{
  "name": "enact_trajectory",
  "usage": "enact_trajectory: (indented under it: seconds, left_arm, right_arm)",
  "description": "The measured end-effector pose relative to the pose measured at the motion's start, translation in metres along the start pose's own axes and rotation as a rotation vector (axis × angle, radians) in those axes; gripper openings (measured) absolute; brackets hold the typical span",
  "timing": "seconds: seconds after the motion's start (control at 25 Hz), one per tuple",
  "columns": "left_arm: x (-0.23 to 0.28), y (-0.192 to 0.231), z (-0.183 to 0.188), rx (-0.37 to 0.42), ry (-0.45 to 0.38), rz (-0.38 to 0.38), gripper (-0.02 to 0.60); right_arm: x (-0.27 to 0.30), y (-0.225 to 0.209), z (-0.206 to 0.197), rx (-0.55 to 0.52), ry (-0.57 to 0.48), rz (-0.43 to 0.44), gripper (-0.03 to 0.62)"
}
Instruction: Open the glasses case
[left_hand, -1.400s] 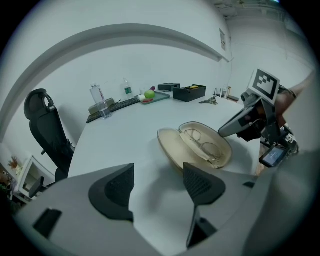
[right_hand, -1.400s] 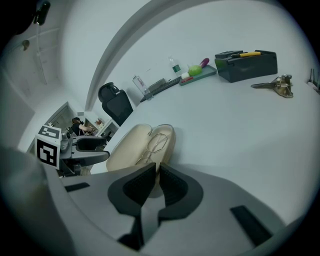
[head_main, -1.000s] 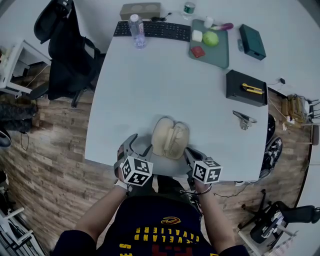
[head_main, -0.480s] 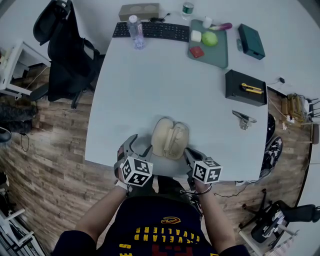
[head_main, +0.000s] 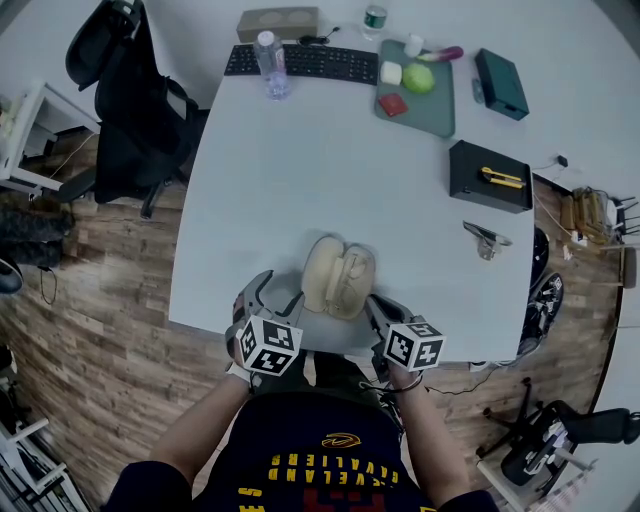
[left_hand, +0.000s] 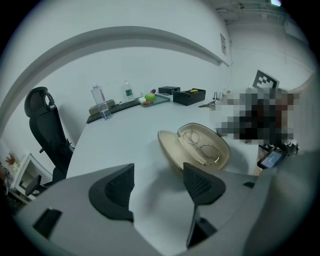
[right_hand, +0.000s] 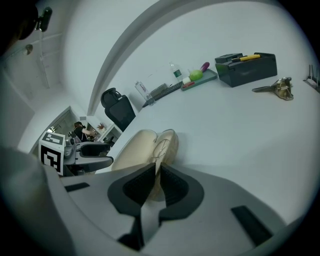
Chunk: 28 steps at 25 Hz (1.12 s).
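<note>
Case (head_main: 322, 277) unmoved, open, glasses (left_hand: 202, 148) inside.

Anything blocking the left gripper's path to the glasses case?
Nothing visible. Only bare table lies between the left gripper, jaws apart, and the glasses case, which lies open with glasses inside.

**Barely a shift: left gripper eases back**

The left gripper (head_main: 276, 294) has drifted a touch toward the person and a little to the left. Its marker cube (head_main: 268, 347) now sits slightly lower in the head view and is turned a shade more. The right gripper (head_main: 377, 306) has sunk back by a hair, far less than the left. The whole head view has also nudged, so that the things at the far end of the table (head_main: 300, 170) stand a trifle higher and further left.
</note>
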<state>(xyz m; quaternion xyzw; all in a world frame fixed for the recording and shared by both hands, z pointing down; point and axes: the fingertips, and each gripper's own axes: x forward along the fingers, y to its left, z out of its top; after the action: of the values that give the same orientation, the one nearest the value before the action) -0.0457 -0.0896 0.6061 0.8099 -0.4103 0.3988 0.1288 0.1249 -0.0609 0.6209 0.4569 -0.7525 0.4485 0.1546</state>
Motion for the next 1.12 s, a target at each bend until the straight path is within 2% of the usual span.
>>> enact_trajectory:
  seconds: [0.2,0.36,0.52,0.56,0.64,0.68,0.76,0.8,0.92,1.12]
  left_arm:
    - [-0.014,-0.003,0.008,-0.015,-0.029,-0.012,0.321]
    - [-0.031,-0.002,0.026,-0.039,-0.085,-0.026,0.321]
    - [-0.051,-0.010,0.050,-0.065,-0.154,-0.088,0.318]
    - [-0.057,-0.013,0.057,-0.068,-0.174,-0.115,0.303]
    - [-0.069,-0.018,0.077,-0.067,-0.229,-0.163,0.236]
    - [-0.076,-0.018,0.090,-0.062,-0.266,-0.182,0.191]
    - [-0.092,-0.022,0.114,-0.063,-0.341,-0.222,0.045]
    - [-0.100,-0.026,0.122,-0.070,-0.372,-0.245,0.020]
    - [-0.123,-0.040,0.143,-0.089,-0.444,-0.305,0.014]
    - [-0.151,-0.048,0.180,-0.105,-0.558,-0.335,0.014]
  right_arm:
    - [-0.008,0.009,0.015,-0.003,-0.047,0.006,0.038]
    - [-0.019,0.020,0.031,-0.023,-0.091,0.010,0.038]
    - [-0.034,0.041,0.048,-0.053,-0.140,0.032,0.038]
    - [-0.039,0.047,0.052,-0.063,-0.152,0.036,0.038]
    - [-0.048,0.058,0.067,-0.094,-0.190,0.040,0.037]
    - [-0.053,0.063,0.077,-0.117,-0.217,0.041,0.037]
    - [-0.067,0.076,0.098,-0.177,-0.281,0.043,0.037]
    - [-0.076,0.083,0.105,-0.208,-0.315,0.042,0.033]
    - [-0.105,0.105,0.124,-0.295,-0.405,0.042,0.025]
    - [-0.142,0.138,0.148,-0.374,-0.507,0.071,0.025]
